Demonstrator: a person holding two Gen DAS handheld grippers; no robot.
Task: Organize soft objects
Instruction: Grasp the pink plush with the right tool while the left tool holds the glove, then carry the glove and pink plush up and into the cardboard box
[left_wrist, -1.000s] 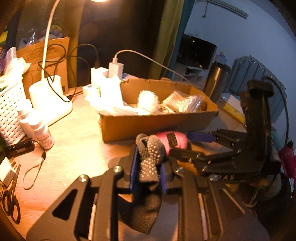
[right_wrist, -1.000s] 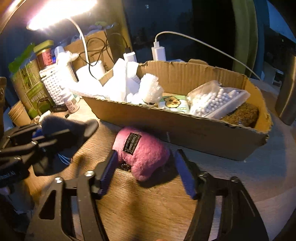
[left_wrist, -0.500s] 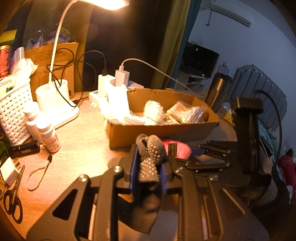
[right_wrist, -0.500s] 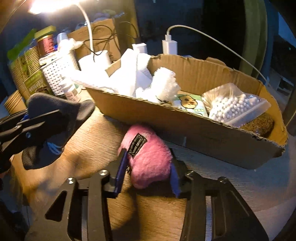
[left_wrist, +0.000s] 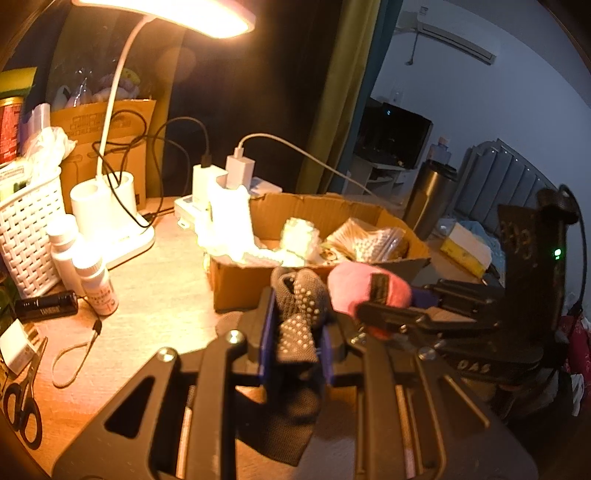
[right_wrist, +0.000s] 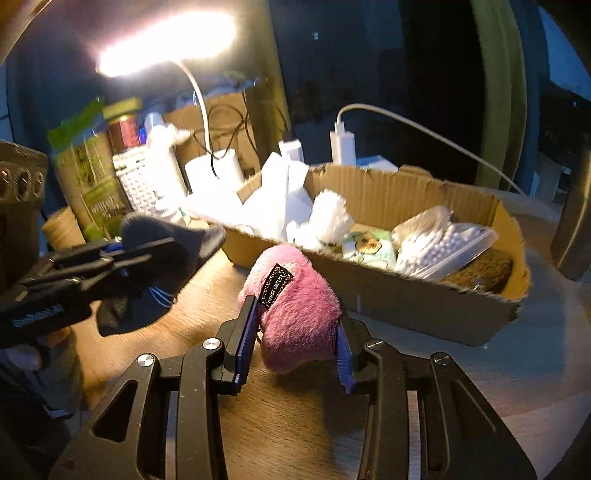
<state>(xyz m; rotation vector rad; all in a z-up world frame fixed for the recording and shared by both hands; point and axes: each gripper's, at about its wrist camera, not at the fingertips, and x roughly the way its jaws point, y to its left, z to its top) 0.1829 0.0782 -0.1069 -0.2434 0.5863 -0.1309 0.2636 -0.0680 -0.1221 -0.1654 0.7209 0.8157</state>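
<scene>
Gripping pink plush (right_wrist: 295, 314), right tongs (right_wrist: 295, 350) raised

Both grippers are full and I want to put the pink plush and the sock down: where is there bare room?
Bare wood lies in front of the cardboard box, below the right gripper, and between the box and the small white bottles. The box itself is crowded, and the desk edge by the scissors is cluttered.

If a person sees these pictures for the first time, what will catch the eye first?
First the pink plush, squeezed in the right tool in front of the cardboard box. Next the dark grip-dot sock, clamped in the left tool. Behind, a bright desk lamp glares over the cluttered wooden table.
</scene>
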